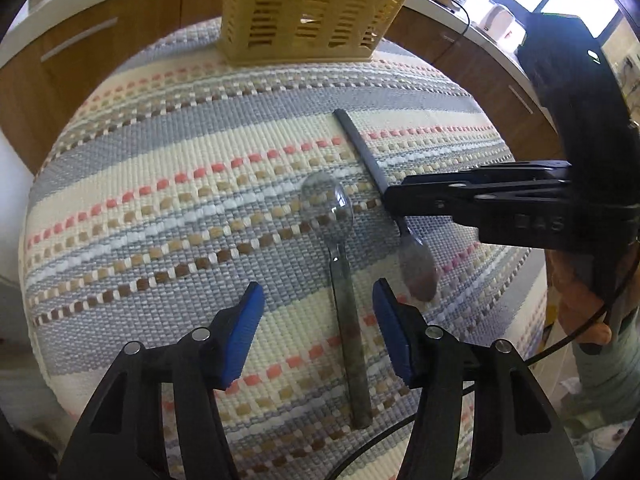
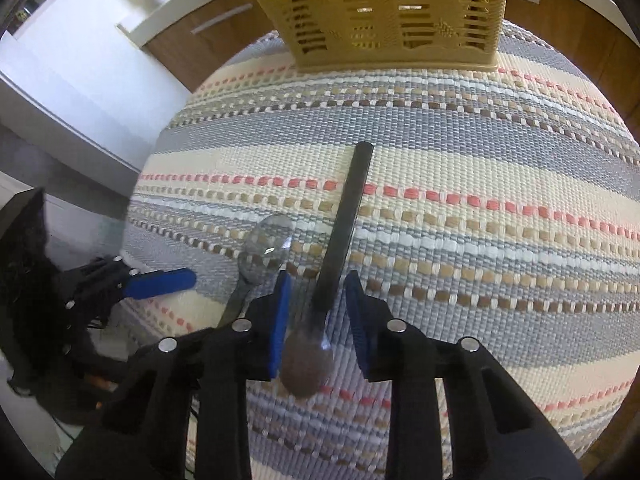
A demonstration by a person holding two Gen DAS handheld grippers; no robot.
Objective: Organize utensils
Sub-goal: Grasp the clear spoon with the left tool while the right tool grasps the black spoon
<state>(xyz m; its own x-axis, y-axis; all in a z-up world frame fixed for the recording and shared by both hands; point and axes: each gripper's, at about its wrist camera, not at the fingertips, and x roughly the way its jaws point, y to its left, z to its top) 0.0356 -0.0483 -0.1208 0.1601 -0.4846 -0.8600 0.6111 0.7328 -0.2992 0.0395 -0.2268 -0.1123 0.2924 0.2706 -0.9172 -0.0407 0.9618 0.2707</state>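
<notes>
Two spoons lie on the striped woven mat (image 1: 160,184). A steel spoon (image 1: 344,292) lies with its bowl away from me and its handle between the open fingers of my left gripper (image 1: 318,312), untouched. A black-handled spoon (image 2: 340,232) lies beside it, bowl toward me, and also shows in the left wrist view (image 1: 362,148). My right gripper (image 2: 316,308) is open and straddles its neck just above the bowl; it shows in the left wrist view (image 1: 396,200). A yellow slotted utensil basket (image 1: 312,8) stands at the mat's far edge (image 2: 400,12).
The mat (image 2: 480,208) covers a small table whose edges drop off on all sides. Wooden cabinets (image 1: 100,52) with a white counter run behind the basket. My left gripper shows at the left of the right wrist view (image 2: 160,280).
</notes>
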